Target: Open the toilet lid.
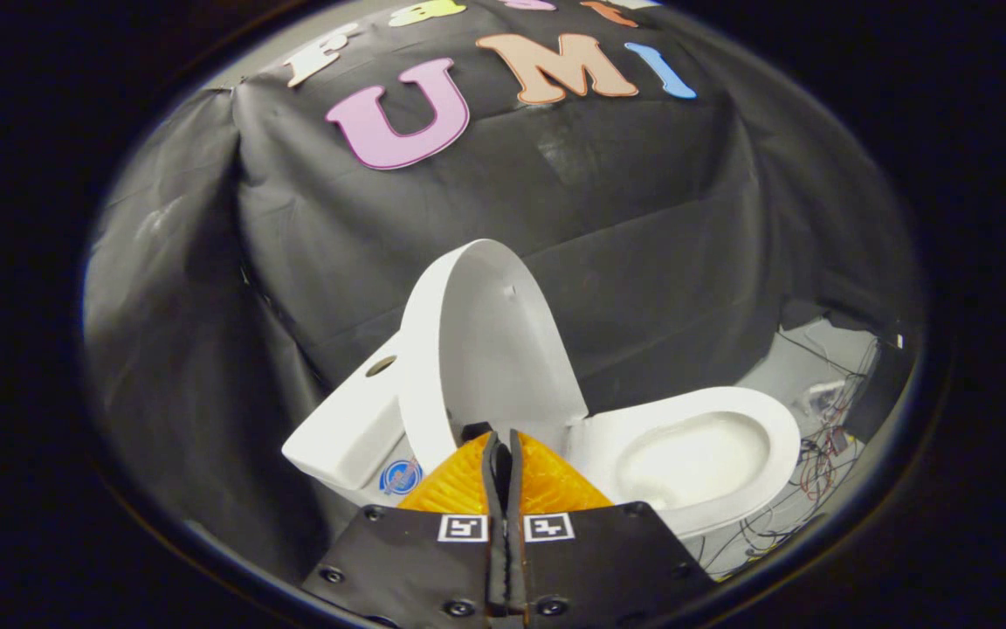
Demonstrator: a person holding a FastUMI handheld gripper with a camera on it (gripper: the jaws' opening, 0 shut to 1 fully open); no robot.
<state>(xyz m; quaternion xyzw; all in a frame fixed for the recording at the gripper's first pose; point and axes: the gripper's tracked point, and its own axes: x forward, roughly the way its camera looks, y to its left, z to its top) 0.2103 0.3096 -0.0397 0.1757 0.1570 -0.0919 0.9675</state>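
Just beyond the tool's fingertips stands the toilet lid (490, 349), white and raised up on its hinge, its pale inner face turned toward the bowl side. It leans back against the tank (350, 428), a white block set behind it with a round hole or button on its top face. A small round blue sticker (400, 477) sits low on the toilet's body, under the tank and close to the fingers.

On the other side of the lid lies the seat and bowl (699, 454), open to view, the white oval ring around a shallow pale basin. The lid's lower edge meets the seat at the hinge, just ahead of the fingers.

Down in front, the tool (503, 450) has its two fingers pressed flat together, with no gap between them and nothing held. Their tips end right at the lid's base; whether they touch it I cannot tell. Two small square black-and-white markers (506, 528) sit on the tool's body, one beside each finger.

Past the bowl, a tangle of thin wires (822, 459) lies on the pale floor (804, 367). Black cloth (293, 262) hangs behind and around the whole toilet.
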